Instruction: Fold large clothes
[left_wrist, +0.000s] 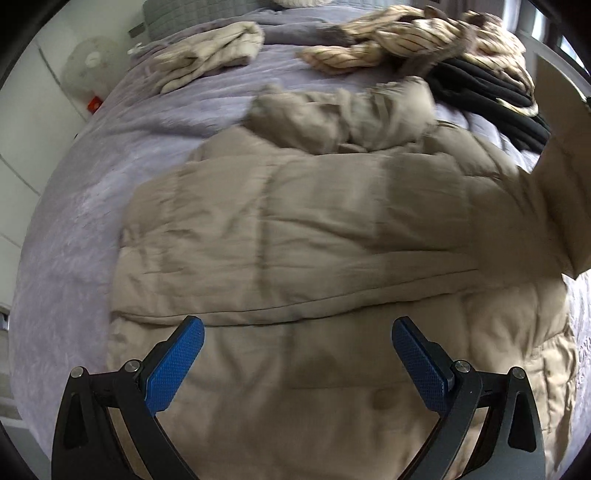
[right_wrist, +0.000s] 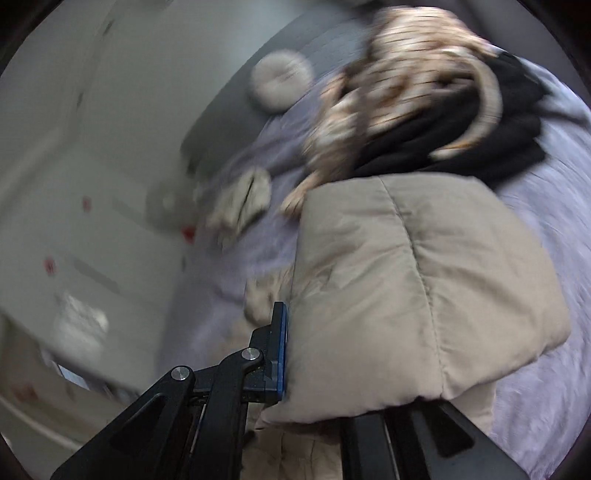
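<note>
A large beige quilted puffer jacket (left_wrist: 314, 229) lies spread on the lavender bed cover (left_wrist: 74, 229), its hood bunched at the far end. My left gripper (left_wrist: 297, 354) is open above the jacket's near part, holding nothing. In the right wrist view my right gripper (right_wrist: 295, 350) is shut on a thick fold of the same jacket (right_wrist: 413, 280), lifted off the bed; only its left blue pad (right_wrist: 280, 347) shows, the other finger is hidden behind the cloth. That lifted part shows at the right edge of the left wrist view (left_wrist: 561, 177).
A folded cream striped garment (left_wrist: 210, 51) lies at the far left of the bed. A pile of striped cream clothes (left_wrist: 417, 33) and black clothes (left_wrist: 487, 99) lies at the far right. A white fan (left_wrist: 88, 70) stands beside the bed by a white wall.
</note>
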